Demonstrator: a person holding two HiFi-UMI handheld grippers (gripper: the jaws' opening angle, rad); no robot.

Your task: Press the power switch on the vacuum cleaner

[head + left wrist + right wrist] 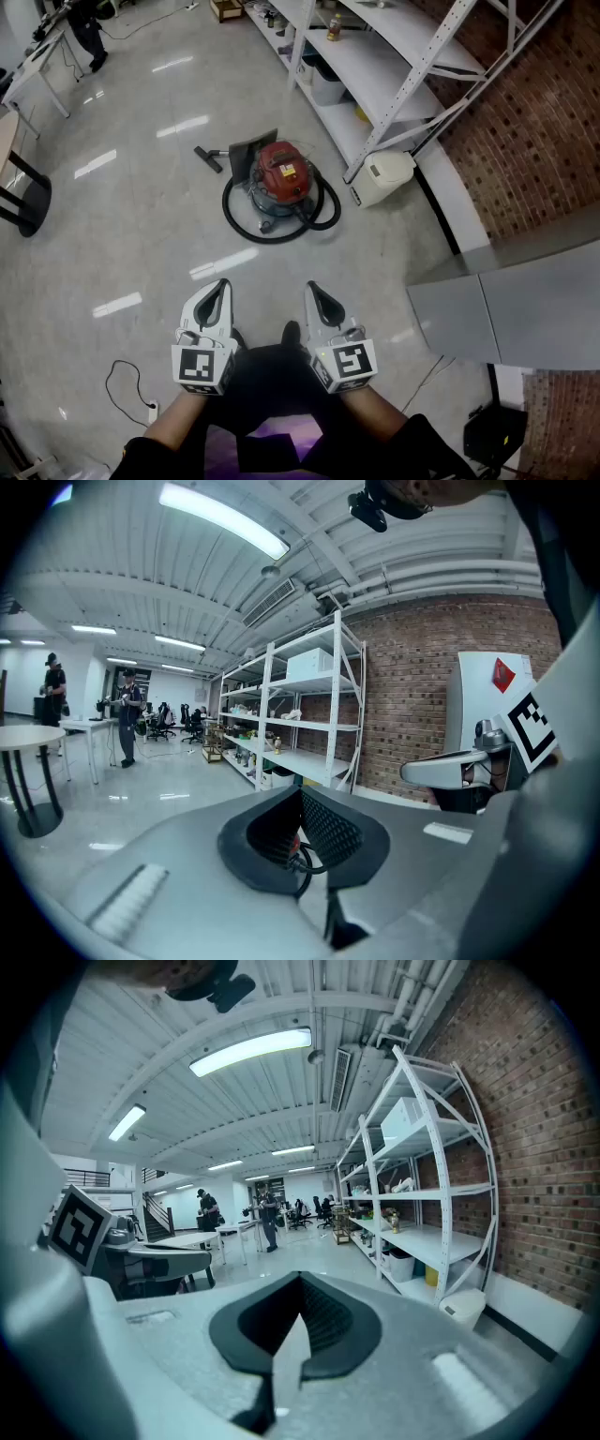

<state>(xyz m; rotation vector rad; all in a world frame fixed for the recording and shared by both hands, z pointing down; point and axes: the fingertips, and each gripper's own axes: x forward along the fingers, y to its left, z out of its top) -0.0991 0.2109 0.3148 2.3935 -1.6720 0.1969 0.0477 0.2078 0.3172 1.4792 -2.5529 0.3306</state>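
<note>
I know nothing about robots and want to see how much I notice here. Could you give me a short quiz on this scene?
1. True or false: the left tongs or right tongs touch the vacuum.
2. The vacuum's top is: A red, B blue, C green.
3. Fill in: the black hose curls around the vacuum on the ___.

Key: 1 false, both tongs are well short of it. 2 A. 3 floor.

Red vacuum cleaner (281, 172) — black hose (240, 221), grey floor (141, 234).
</note>
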